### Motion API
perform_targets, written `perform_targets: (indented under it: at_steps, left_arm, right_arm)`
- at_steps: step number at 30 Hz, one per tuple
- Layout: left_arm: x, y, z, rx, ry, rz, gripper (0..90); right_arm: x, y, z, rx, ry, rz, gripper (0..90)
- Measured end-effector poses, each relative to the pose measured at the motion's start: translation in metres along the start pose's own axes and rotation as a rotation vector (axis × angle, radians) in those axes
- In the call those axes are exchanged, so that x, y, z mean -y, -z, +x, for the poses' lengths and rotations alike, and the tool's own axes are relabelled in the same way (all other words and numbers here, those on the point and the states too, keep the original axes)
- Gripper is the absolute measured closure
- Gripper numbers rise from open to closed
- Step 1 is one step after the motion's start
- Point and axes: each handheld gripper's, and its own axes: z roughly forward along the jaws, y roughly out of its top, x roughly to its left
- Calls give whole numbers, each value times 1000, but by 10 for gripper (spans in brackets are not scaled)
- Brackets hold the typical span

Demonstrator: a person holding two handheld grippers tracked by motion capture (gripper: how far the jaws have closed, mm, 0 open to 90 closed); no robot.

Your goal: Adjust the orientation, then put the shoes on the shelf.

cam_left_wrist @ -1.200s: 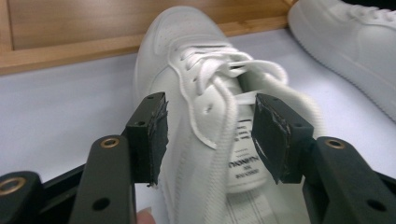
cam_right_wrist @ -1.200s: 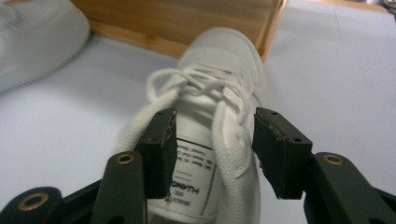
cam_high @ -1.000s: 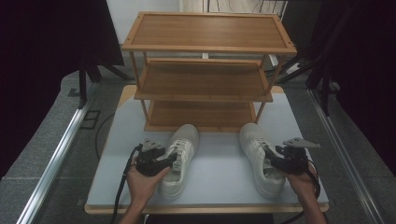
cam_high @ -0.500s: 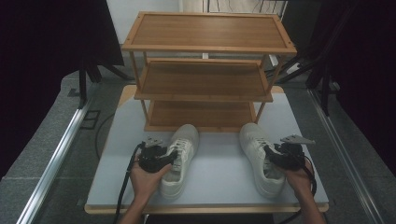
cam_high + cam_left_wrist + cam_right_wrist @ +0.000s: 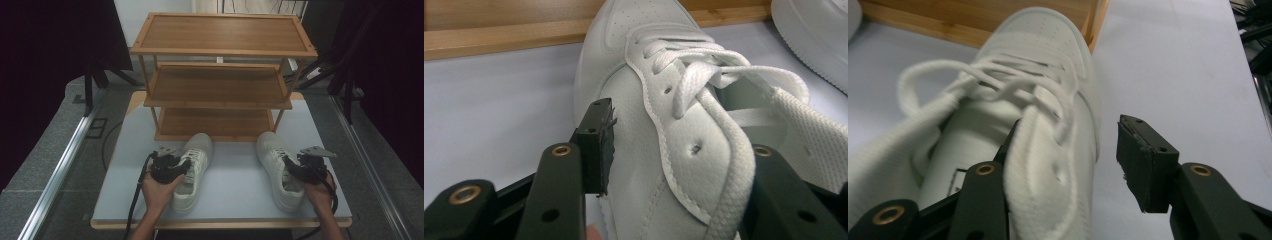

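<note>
Two white lace-up sneakers stand on the table in front of the rack. My left gripper (image 5: 185,166) reaches into the left shoe (image 5: 194,167) from its left side. Its jaws have just been closing. They straddle the shoe's side wall (image 5: 664,125), the outer pad (image 5: 600,142) close beside it and the other jaw inside the opening. My right gripper (image 5: 290,168) straddles the right wall of the right shoe (image 5: 276,165). Its jaws have just been opening a little. One jaw sits inside the shoe (image 5: 1038,100), and the outer pad (image 5: 1140,160) stands clear of it.
A three-tier wooden shoe rack (image 5: 220,90) stands at the back of the pale table (image 5: 235,185), its shelves bare. Both shoe toes point at its bottom shelf. Cables trail from both grippers toward the front edge. Dark stands and floor rails flank the table.
Both hands stay by their shoes, almost where they were. The left gripper's jaws look slightly narrower around the left shoe's side. Neither shoe has moved.
</note>
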Motion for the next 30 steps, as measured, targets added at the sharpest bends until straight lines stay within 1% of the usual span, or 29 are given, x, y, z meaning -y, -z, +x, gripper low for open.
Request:
perform_targets:
  at_steps: [4, 7, 10, 11, 13, 14, 16, 18, 21, 22, 25, 28, 30]
  left_arm:
    - [-1, -1, 0, -6, 4, 4, 550]
    - [-1, -3, 0, -10, 3, 5, 550]
    - [-1, -4, -1, -27, -11, 3, 591]
    - [-1, -4, -1, -38, -19, 3, 618]
    - [0, -4, -2, -65, -39, -1, 699]
    - [0, -4, -2, -79, -54, -1, 736]
    - [0, -4, -2, -92, -74, -6, 779]
    - [0, -3, -1, -91, -74, -16, 806]
    - [0, 0, 2, -77, -71, -29, 832]
    - [0, 0, 3, -73, -63, -34, 835]
    - [-1, 4, 7, -44, -36, -50, 836]
    - [-1, 10, 9, -6, -9, -71, 834]
    - [-2, 15, 9, 16, 5, -89, 834]
  right_arm:
    - [2, -4, -4, -32, -20, 17, 545]
    - [0, -9, -3, -49, 6, 32, 617]
    - [-1, -12, -1, -30, 27, 36, 692]
    - [-1, -12, -1, -24, 28, 38, 720]
    - [-1, -12, -1, -8, 24, 43, 779]
    - [-1, -12, 0, 2, 26, 43, 805]
    - [-2, -12, 1, 17, 22, 40, 840]
    - [-1, -11, 0, 14, 8, 29, 851]
    - [0, -10, -3, 3, -20, 17, 856]
    - [1, -10, -4, -3, -27, 14, 856]
    - [2, -8, -6, -15, -48, -4, 857]
    - [4, -4, -7, -29, -63, -20, 856]
    - [6, -1, -8, -48, -88, -33, 856]
